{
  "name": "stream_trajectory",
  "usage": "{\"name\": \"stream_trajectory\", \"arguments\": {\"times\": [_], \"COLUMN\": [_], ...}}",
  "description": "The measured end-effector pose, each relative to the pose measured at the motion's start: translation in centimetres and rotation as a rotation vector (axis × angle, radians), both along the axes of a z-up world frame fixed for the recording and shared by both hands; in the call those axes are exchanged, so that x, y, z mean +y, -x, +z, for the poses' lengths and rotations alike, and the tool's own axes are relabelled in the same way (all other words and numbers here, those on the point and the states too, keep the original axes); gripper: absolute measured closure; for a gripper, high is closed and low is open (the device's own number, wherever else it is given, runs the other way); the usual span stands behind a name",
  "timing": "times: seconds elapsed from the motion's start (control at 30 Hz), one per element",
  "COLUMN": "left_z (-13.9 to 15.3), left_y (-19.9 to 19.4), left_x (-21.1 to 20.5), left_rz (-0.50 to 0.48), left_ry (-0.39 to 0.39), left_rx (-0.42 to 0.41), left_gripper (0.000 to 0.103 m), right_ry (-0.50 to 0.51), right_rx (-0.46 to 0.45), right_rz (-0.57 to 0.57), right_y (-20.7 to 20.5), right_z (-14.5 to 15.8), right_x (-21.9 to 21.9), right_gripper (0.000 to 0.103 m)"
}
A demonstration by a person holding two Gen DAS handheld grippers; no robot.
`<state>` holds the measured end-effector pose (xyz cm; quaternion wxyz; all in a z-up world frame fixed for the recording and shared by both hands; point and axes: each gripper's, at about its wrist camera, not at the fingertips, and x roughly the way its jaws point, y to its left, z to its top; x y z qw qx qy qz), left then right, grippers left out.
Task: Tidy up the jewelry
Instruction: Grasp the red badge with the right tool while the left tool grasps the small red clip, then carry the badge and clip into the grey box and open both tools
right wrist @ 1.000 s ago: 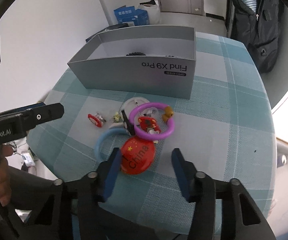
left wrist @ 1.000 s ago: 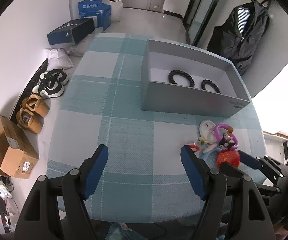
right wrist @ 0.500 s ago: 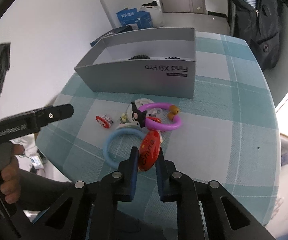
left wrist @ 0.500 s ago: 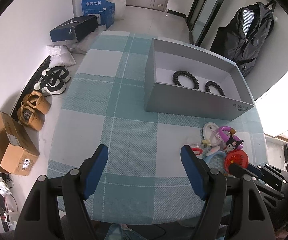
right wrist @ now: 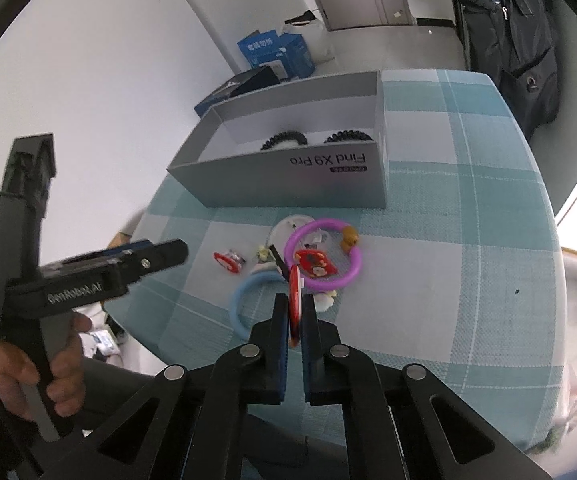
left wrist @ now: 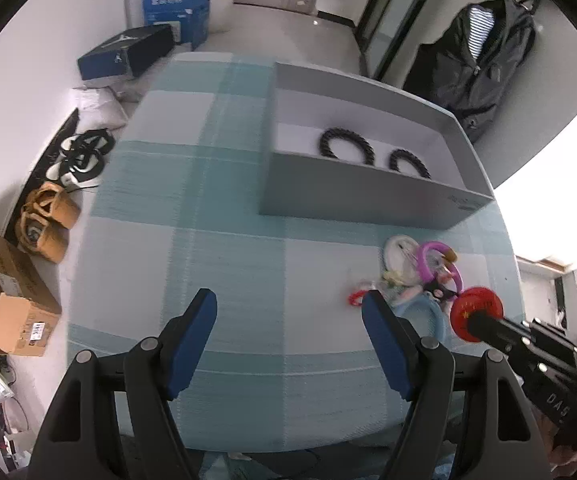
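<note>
Left wrist view. The left gripper [left wrist: 288, 334] has its blue-padded jaws standing wide apart with nothing between them, over bare checked teal tablecloth [left wrist: 224, 248]. The open grey cardboard box [left wrist: 368, 200] sits beyond and to the right of the jaws; two black coiled hair rings [left wrist: 346, 146] lie on its floor. The loose jewellery cluster lies on the cloth between the box and the near edge, to the right of the left gripper: a purple plastic bangle [left wrist: 440, 264], a white ring [left wrist: 398, 250], a pale blue bangle [left wrist: 428, 316] and a small red clip [left wrist: 356, 298]. The right gripper [left wrist: 472, 324] enters from the lower right, its jaws clamped on a flat round red badge [left wrist: 476, 308], face turned to this camera.

Right wrist view. The right gripper's blue pads [right wrist: 282, 320] press both faces of the red badge, seen edge-on and standing upright between them. It appears lifted just clear of the cluster, though contact with the cloth cannot be ruled out. The box lies straight ahead past the cluster, its long side running across the line of approach and its printed near wall facing the jaws. Judgement: the right hand is the nearer, and the badge must clear that near wall before release inside the box.
</note>
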<state>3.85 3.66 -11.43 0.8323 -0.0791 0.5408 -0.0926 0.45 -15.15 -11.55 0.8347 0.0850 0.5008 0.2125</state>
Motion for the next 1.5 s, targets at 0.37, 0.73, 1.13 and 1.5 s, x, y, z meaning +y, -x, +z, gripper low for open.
{"name": "stream_trajectory", "arguments": {"times": [0.37,0.73,1.13,1.5], "left_z": [-0.3,-1.2,-1.0,0.5], "left_y": [-0.3,-1.0,-1.0,-0.5], "left_x": [-2.3,-3.1,-3.3,-3.1], "left_rz": [-0.081,-0.131,-0.14,-0.123], "left_ry": [-0.012,-0.029,-0.027,-0.047], "left_rx": [0.004,0.024,0.008,-0.039], "left_gripper": [0.032,0.069,0.087,0.087], "right_ry": [-0.046,-0.086,-0.1,-0.097], "right_rx": [-0.049,-0.065,-0.067,-0.073], "right_rz": [-0.048,-0.067,-0.065,-0.072], "right_y": [-0.2,-0.5,-0.4,-0.5], "right_z": [1.8,2.8,3.1,3.4], "right_x": [-1.1,-2.5,-2.5,-2.1], "right_gripper": [0.098,0.098,0.098,0.098]}}
